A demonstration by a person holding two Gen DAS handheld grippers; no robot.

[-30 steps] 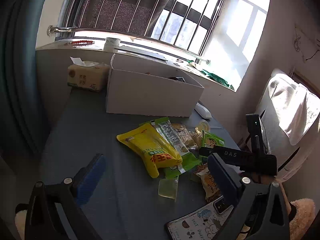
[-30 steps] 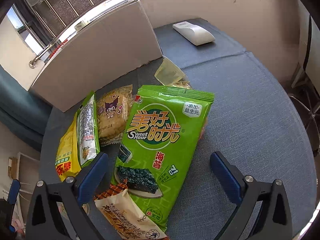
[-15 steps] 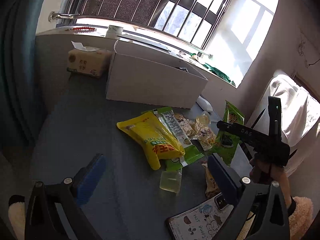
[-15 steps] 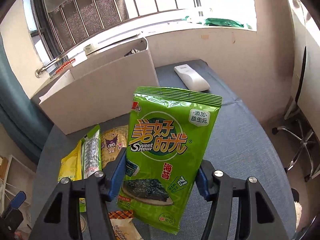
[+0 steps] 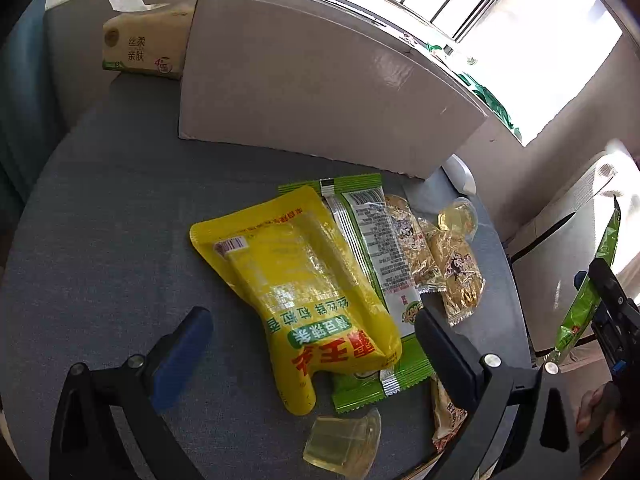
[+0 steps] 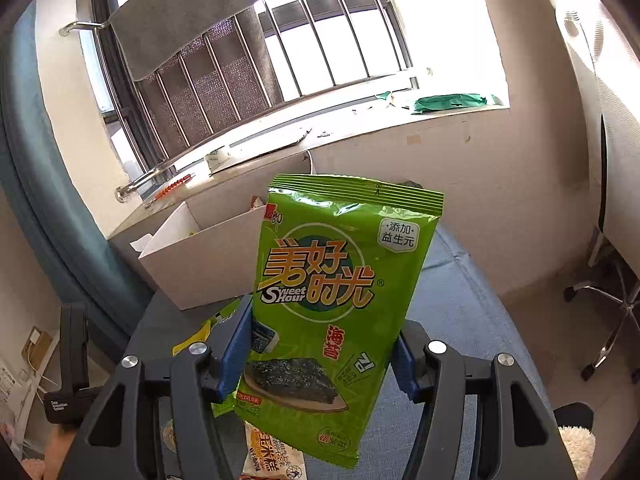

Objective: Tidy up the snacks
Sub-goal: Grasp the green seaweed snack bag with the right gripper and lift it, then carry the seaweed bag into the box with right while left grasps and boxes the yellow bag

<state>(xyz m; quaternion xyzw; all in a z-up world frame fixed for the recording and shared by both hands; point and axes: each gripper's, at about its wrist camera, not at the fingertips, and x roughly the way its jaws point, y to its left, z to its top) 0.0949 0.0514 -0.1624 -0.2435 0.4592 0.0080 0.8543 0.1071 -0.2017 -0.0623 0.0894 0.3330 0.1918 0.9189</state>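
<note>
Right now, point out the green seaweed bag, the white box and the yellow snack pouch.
green seaweed bag (image 6: 320, 280): right wrist view, on the printed logo.
white box (image 5: 312, 92): left wrist view, on its near wall.
yellow snack pouch (image 5: 296, 280): left wrist view, on its clear middle.

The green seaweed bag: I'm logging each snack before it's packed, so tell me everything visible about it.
The green seaweed bag is a glossy foil pouch with a crimped top seal, orange-yellow Chinese lettering, "Sweet Hour" and a picture of seaweed sheets. It looks sealed. The right gripper pinches its lower part by both side edges, holding it upright, slightly tilted, off the table before the white box.
</note>
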